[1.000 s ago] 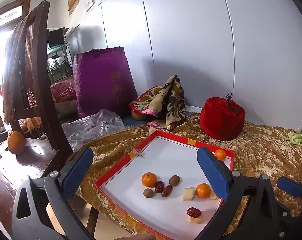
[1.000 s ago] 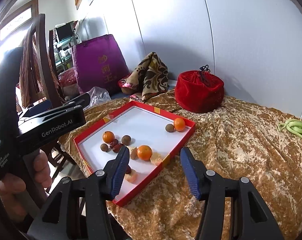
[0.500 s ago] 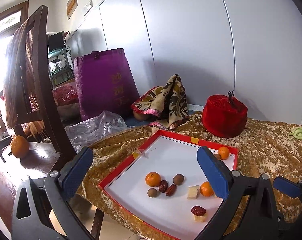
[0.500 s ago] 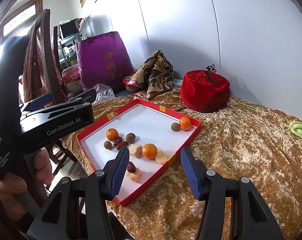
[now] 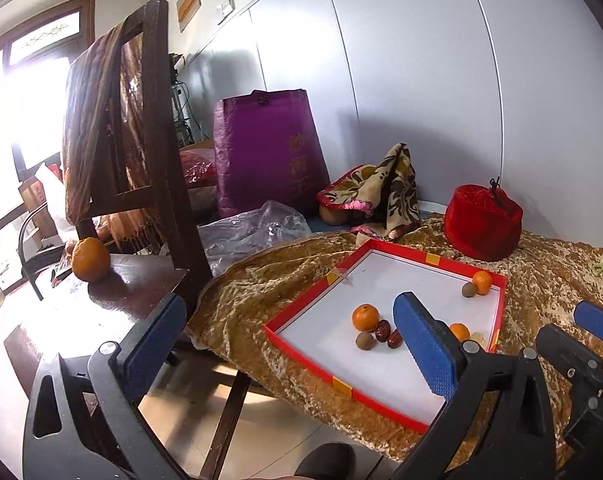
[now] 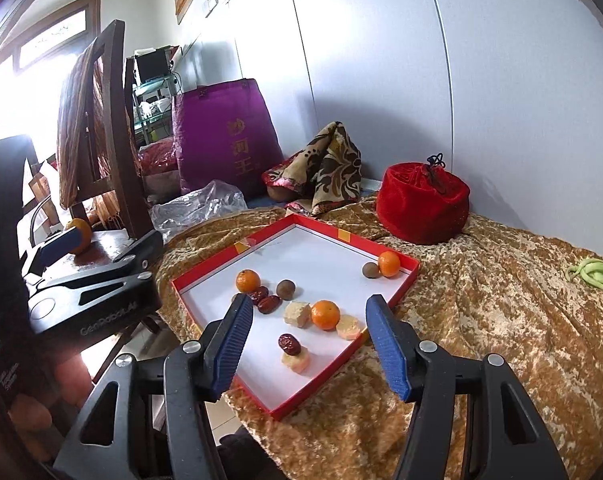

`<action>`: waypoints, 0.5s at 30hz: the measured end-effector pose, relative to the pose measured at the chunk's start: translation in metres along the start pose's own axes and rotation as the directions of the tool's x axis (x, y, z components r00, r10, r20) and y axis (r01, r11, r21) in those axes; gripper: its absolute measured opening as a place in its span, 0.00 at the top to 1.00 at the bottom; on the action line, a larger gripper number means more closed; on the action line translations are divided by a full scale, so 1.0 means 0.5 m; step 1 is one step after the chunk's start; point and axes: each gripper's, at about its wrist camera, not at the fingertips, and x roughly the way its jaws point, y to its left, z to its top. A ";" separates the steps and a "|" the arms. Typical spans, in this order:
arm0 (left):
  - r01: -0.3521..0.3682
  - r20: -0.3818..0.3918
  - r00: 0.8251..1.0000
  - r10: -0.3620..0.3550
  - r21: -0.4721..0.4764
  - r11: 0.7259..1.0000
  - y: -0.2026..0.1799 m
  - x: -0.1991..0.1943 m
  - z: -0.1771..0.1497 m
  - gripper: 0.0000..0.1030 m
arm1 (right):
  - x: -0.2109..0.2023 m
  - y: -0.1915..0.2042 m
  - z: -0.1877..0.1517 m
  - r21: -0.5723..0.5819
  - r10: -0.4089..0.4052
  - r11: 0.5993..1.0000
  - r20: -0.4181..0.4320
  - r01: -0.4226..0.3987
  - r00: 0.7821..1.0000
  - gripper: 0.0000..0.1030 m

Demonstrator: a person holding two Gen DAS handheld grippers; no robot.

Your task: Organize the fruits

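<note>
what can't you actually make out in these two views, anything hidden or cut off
- Left wrist view: the left gripper's own right finger covers the tray's near right part, leaving only part of one orange in view.
- Left wrist view: the right gripper is cut off by the frame's right edge.
- Right wrist view: the green vegetables run off the right edge.

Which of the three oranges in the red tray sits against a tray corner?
The far-corner orange, tucked against the red tray rim beside a brown round fruit; the other two sit out on the white floor.
</note>
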 end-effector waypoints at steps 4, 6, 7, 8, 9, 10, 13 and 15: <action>0.000 -0.029 1.000 -0.001 -0.011 1.000 0.023 -0.029 -0.023 0.00 | -0.035 0.011 -0.007 0.010 0.016 1.000 0.025 -0.017 1.000 0.40; 0.004 -0.045 0.999 -0.004 -0.009 1.000 0.030 -0.039 -0.031 0.00 | -0.053 0.017 -0.012 0.005 0.022 1.000 0.042 -0.022 0.999 0.40; 0.007 -0.052 0.999 -0.008 -0.007 1.000 0.032 -0.044 -0.034 0.00 | -0.063 0.023 -0.015 -0.002 0.023 1.000 0.051 -0.023 0.998 0.39; 0.010 -0.055 0.998 -0.010 -0.005 1.000 0.034 -0.049 -0.036 0.00 | -0.073 0.027 -0.018 -0.008 0.025 1.000 0.058 -0.024 0.998 0.39; 0.013 -0.057 0.998 -0.013 -0.004 1.000 0.035 -0.056 -0.038 0.00 | -0.080 0.029 -0.021 -0.014 0.026 1.000 0.066 -0.026 0.997 0.39; 0.019 -0.057 0.998 -0.020 -0.005 1.000 0.037 -0.065 -0.039 0.00 | -0.090 0.033 -0.025 -0.022 0.029 0.999 0.076 -0.027 0.997 0.38; 0.030 -0.052 0.998 -0.030 -0.002 1.000 0.038 -0.086 -0.038 0.00 | -0.115 0.039 -0.032 -0.054 0.022 0.998 0.103 -0.016 0.994 0.36; 0.038 -0.047 0.998 -0.038 -0.003 0.999 0.037 -0.099 -0.035 0.00 | -0.128 0.039 -0.035 -0.065 0.014 0.998 0.121 -0.006 0.993 0.34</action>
